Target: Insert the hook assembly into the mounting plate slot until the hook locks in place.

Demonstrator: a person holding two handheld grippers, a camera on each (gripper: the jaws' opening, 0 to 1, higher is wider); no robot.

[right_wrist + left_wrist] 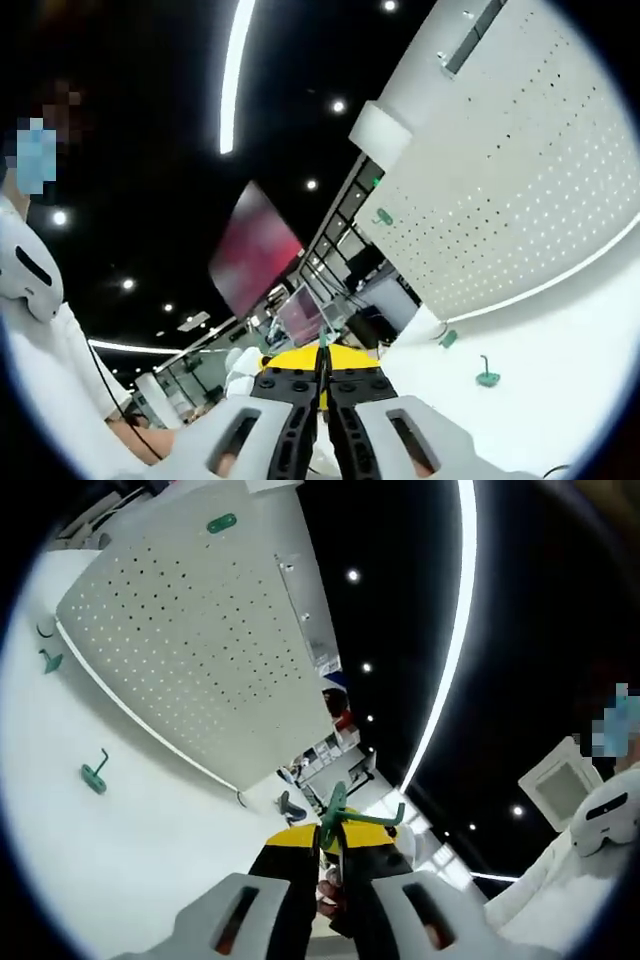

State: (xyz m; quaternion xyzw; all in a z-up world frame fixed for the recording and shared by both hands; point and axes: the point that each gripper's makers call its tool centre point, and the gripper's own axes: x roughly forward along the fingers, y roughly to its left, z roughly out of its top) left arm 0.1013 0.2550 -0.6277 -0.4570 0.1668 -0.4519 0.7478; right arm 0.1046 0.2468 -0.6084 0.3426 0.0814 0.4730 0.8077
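Your left gripper (335, 855) is closest to you. Its jaws are squeezed on a green hook (345, 815). The hook sticks up from the jaw tips, with its bent arm pointing off to the right in the left gripper view. It is up in the air, well away from the board.

Your right gripper (322, 385) has its jaws pressed together. A thin bit of green peeks out at the tips, but it is too small to tell if anything is held there.

Past the jaws is the white desk (120, 850). More green hooks lie loose on it. In the left gripper view, one hook (95, 773) sits on the desk near the board's bottom edge, and another hook (50, 661) lies farther along it. In the right gripper view, a hook on a base (487, 373) stands on the desk, and a small one (448, 339) sits close to the board.

Farthest away is the white board with holes (190, 640). It stands up on the desk. One green piece (221, 523) is already stuck on it, up high.

So you have picked up your hook, but it is not in the board yet. I think you have to bring it over, line it up with a slot, and push until it locks.
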